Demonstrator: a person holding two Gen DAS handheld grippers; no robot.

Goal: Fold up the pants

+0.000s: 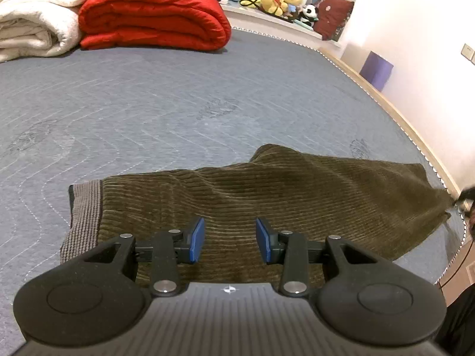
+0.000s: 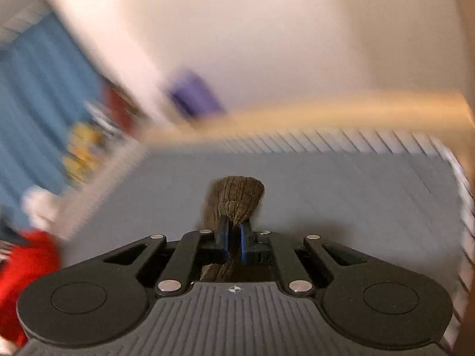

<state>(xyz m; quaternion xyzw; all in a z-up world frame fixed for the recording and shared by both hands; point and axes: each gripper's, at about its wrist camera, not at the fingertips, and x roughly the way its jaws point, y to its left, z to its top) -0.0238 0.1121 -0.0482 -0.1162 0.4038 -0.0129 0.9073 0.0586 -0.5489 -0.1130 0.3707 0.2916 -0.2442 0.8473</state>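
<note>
A: Where are the olive-brown corduroy pants (image 1: 267, 195)?
B: On the grey quilted bed (image 1: 148, 103), near edge; right claw (image 2: 234, 237) pinches their hem, left claw (image 1: 230, 238) hovers released.
A: Folded?
B: Barely begun.

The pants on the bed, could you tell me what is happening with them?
A person is folding olive corduroy pants on a grey mattress. The right tongs are shut on a bunched piece of the fabric and the view is blurred. The left tongs hang open over the pants near the waistband, gripping nothing.
</note>
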